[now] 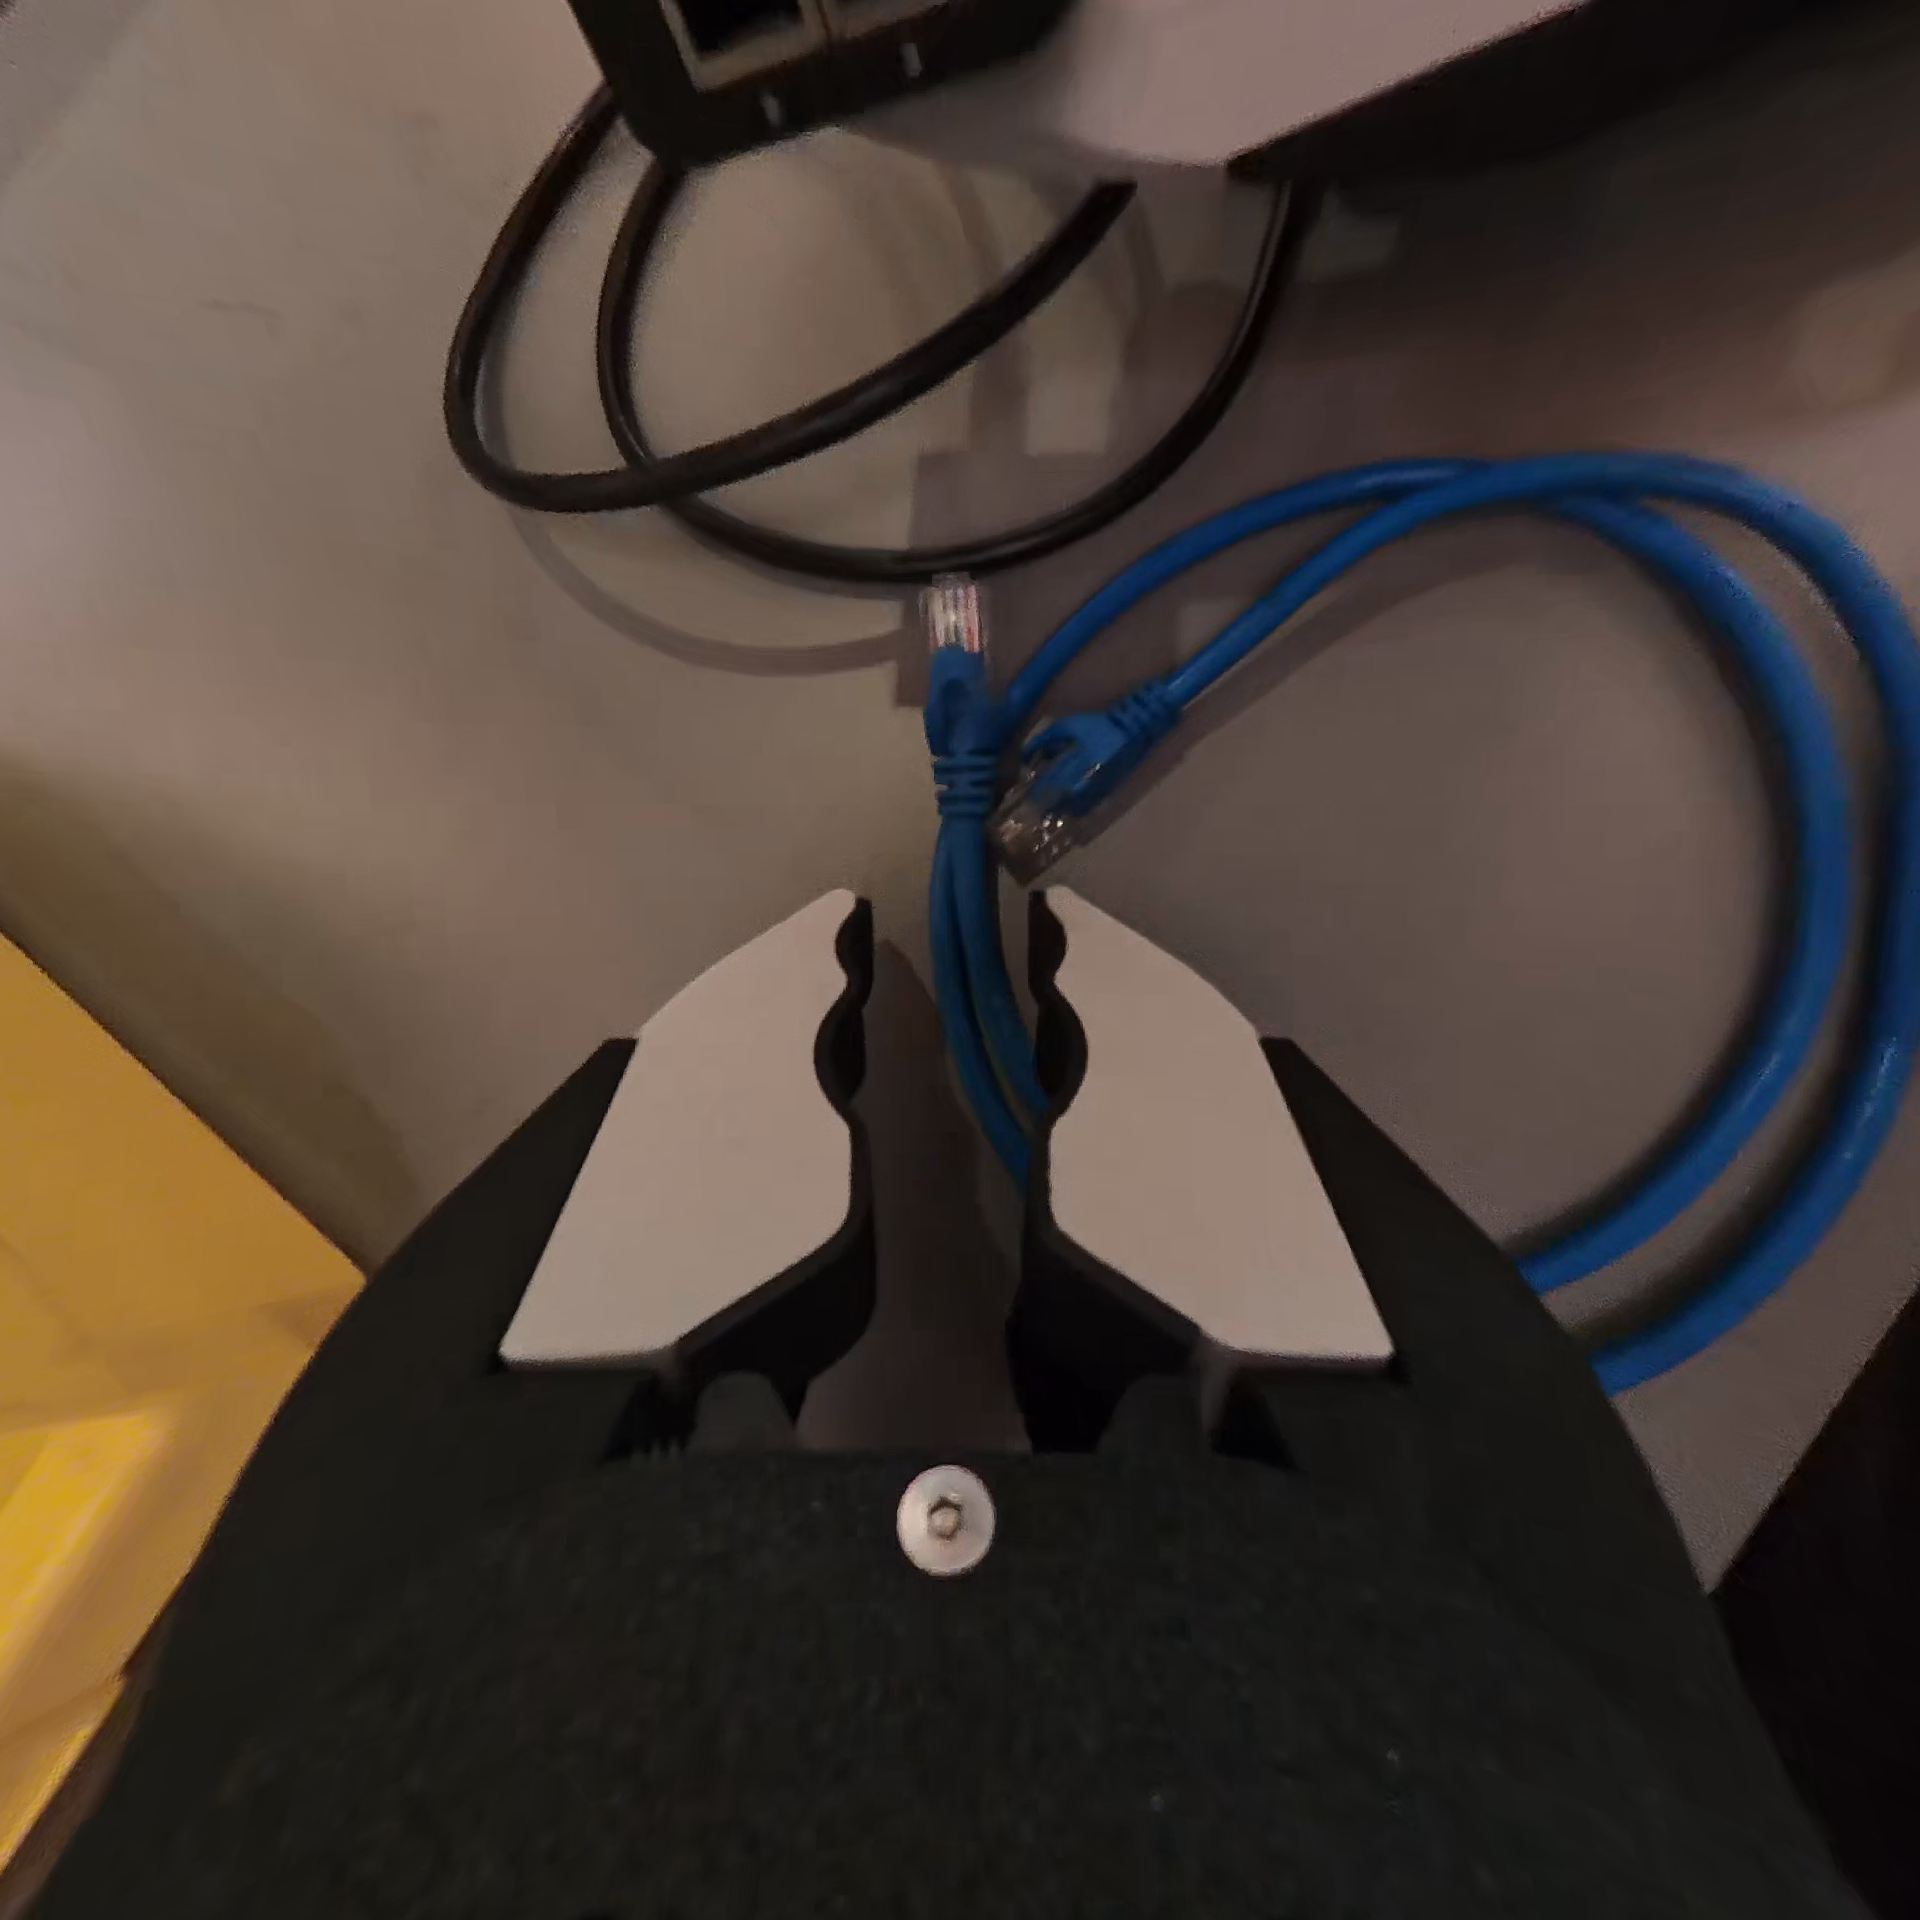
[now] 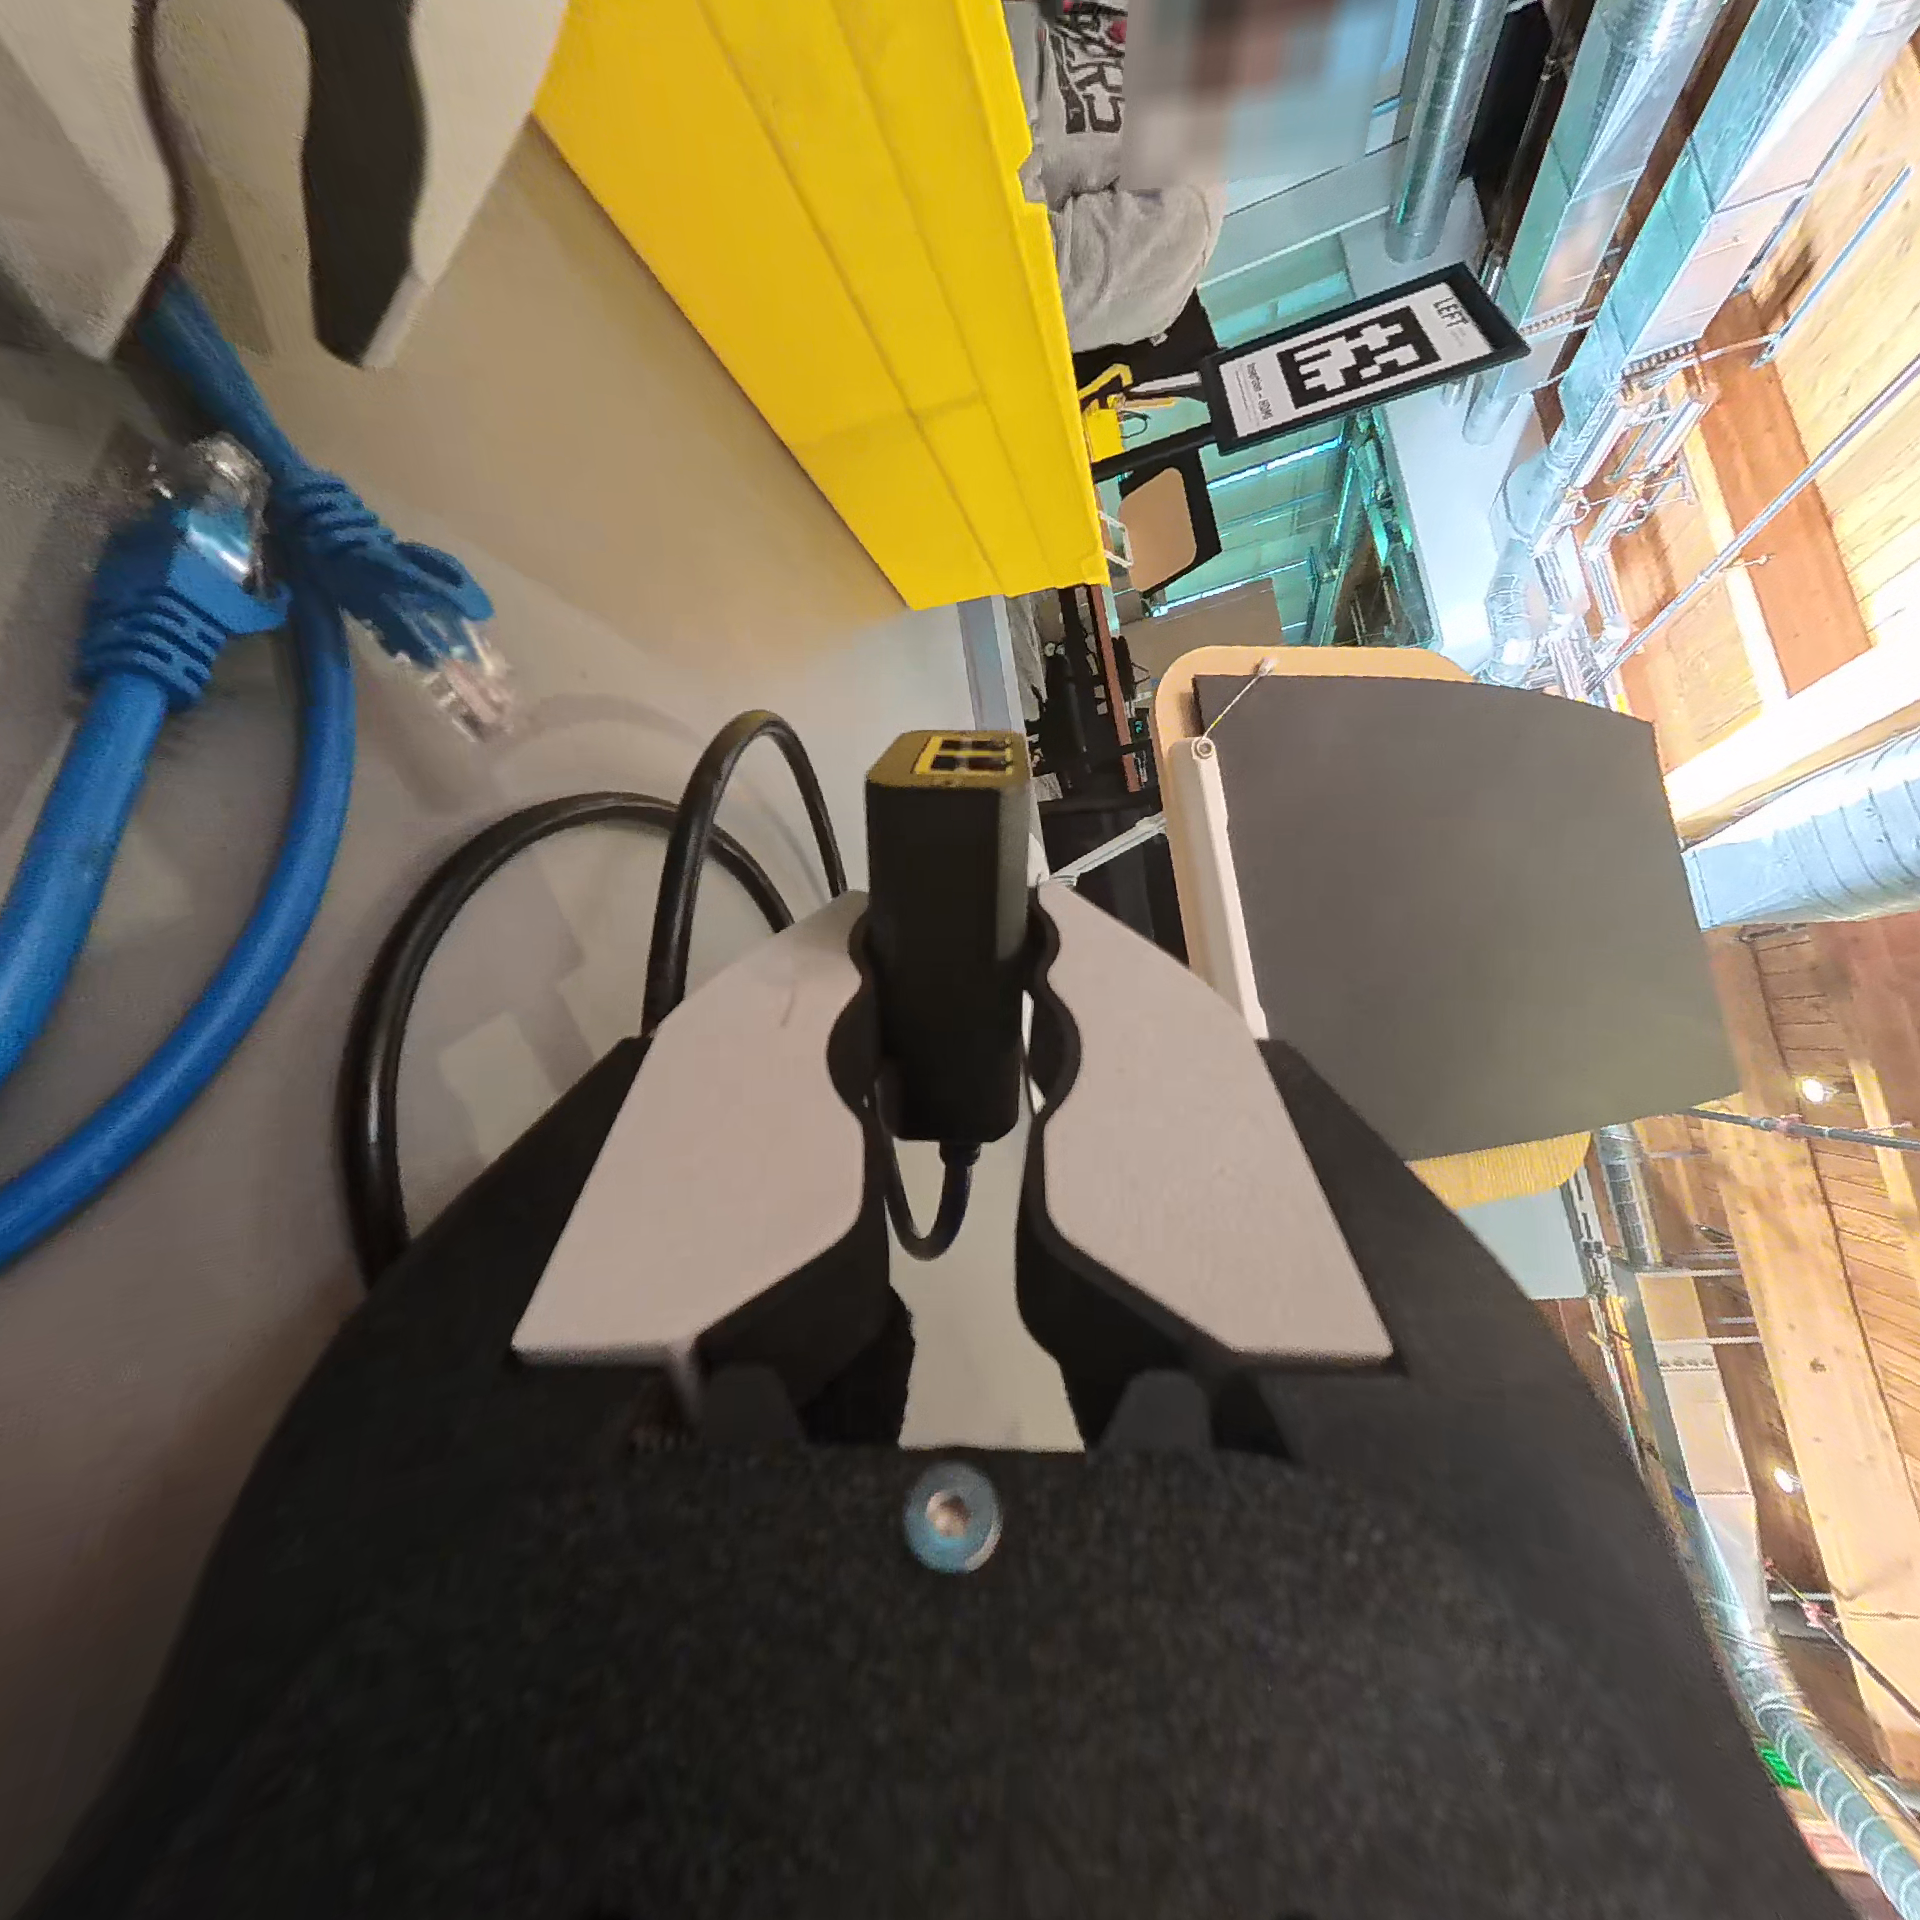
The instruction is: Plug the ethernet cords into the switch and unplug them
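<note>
So the right gripper [image 2: 948,914] is clamped on the switch [image 2: 948,935], a small black box that sticks out past the fingertips with its two ports facing away from the camera. Its thin black lead [image 2: 925,1216] curls out of the back end, between the fingers. The right wrist view is rolled sideways, so the grey table [image 2: 582,540] runs up the left side of that picture and the room fills the right.

The left gripper [image 1: 948,904] has its jaws parted with nothing pinched between them. It hovers over the blue ethernet cord [image 1: 1662,831], which lies coiled on the table [image 1: 312,520]. A doubled strand of the cord runs through the gap close to the right finger [image 1: 1143,1091] (can't tell whether it actually touches). Both plugs sit just ahead of the fingertips: one clear plug [image 1: 956,613] points away toward the switch [image 1: 790,52], which shows at the top edge of the left wrist view, and the other plug [image 1: 1034,831] lies angled across the first one's boot, pointing back at the gripper.

A black cable [image 1: 644,488] loops on the table between the blue plugs and the switch. A yellow bin [image 2: 883,312] stands along the far side of the table, and a dark-seated chair [image 2: 1455,914] is off beyond the edge.
</note>
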`<state>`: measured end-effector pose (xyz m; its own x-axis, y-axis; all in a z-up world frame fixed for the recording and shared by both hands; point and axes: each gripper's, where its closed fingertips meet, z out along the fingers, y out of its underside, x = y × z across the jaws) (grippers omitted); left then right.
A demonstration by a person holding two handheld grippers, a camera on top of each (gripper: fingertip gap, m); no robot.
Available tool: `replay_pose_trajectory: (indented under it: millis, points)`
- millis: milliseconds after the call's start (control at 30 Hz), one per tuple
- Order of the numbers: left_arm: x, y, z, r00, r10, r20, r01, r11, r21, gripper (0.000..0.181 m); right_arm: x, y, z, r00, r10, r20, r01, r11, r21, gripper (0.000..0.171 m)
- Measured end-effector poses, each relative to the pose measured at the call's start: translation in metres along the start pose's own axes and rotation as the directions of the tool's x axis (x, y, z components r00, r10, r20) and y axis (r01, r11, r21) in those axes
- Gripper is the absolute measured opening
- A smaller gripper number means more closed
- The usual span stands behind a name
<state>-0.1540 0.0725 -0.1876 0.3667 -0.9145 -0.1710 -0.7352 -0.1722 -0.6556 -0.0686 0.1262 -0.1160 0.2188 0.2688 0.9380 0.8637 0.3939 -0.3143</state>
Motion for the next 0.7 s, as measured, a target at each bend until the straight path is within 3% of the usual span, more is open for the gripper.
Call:
replay_pose_trajectory:
  millis: [233,700]
  points:
    - [0.011,-0.001,0.008,0.993,-0.09,-0.075,0.092,0.995,0.027,0.013,-0.001,0.001,0.0,1.0,0.007,0.009,-0.007,1.0,-0.001,0.024]
    - [0.0,-0.002,0.002,0.996,0.07,0.048,-0.072,0.997,0.035,0.014,-0.005,0.001,0.001,1.0,-0.004,0.024,0.004,1.0,-0.007,0.024]
